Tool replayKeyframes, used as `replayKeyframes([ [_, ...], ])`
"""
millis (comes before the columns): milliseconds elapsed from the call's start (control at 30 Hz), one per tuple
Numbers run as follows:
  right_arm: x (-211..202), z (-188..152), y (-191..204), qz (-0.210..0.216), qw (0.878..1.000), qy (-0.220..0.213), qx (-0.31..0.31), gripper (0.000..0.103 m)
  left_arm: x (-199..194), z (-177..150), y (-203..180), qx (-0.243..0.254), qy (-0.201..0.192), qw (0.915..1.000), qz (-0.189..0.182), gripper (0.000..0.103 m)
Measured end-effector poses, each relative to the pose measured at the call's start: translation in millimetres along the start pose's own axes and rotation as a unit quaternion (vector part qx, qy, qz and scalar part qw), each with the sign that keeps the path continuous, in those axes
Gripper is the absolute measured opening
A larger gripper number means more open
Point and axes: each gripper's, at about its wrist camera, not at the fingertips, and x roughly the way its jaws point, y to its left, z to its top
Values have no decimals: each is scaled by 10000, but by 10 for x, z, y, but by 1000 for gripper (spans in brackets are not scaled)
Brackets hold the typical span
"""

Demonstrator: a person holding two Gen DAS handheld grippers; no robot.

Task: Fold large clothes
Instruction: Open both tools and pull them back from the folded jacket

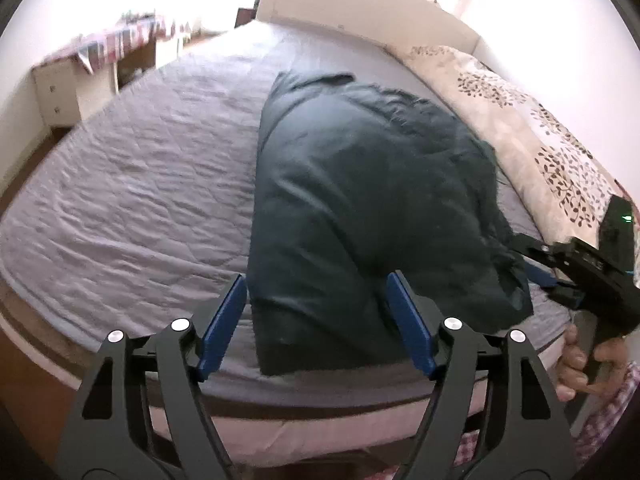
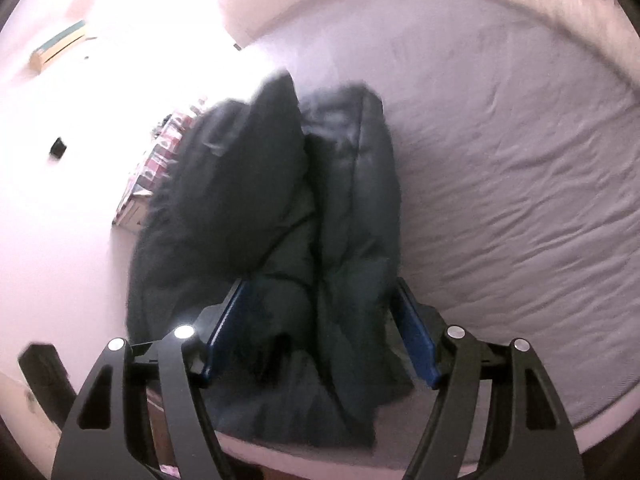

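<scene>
Dark padded garment (image 1: 360,208), two tools

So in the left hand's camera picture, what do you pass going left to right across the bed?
White bedside cabinet → grey mattress cover → dark green garment → leaf-patterned quilt → the right gripper, held in a hand.

The puffy jacket (image 1: 360,200) is very dark green, almost black. The bed sheet (image 1: 140,168) is soft grey-purple. The blanket (image 1: 520,120) is cream with dark little leaves. The cloth on the desk (image 1: 116,40) has red and white checks. The gripper pads (image 1: 222,324) are blue on black arms.
</scene>
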Motion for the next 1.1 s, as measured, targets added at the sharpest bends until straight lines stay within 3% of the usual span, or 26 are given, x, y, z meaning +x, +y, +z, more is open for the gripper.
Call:
replayKeyframes([
  [33, -138, -42, 25, -53, 9998, -108, -126, 71, -74, -15, -25, 44, -36, 10000, 55, 81],
  [267, -715, -648, 218, -612, 9934, -300, -921, 73, -417, -298, -285, 639, -160, 9969, 441, 81],
  [400, -707, -982, 417, -995, 9836, -294, -1474, 73, -449, -477, -390, 844, -85, 9933, 784, 81],
  [533, -577, -1269, 408, -1128, 9823, -295, -1468, 73, -395, -570, -381, 799, 79, 9925, 924, 81],
  [733, -426, -1375, 457, -1297, 9766, 88, -1710, 72, -388, -684, -350, 696, 154, 9929, 956, 81],
  [933, -376, -1498, 599, -1473, 9656, 146, -2136, 72, -345, -725, -353, 645, 285, 9939, 844, 81],
  [1100, -368, -1517, 570, -1572, 9655, 218, -2064, 72, -310, -754, -397, 708, 356, 9943, 719, 81],
])
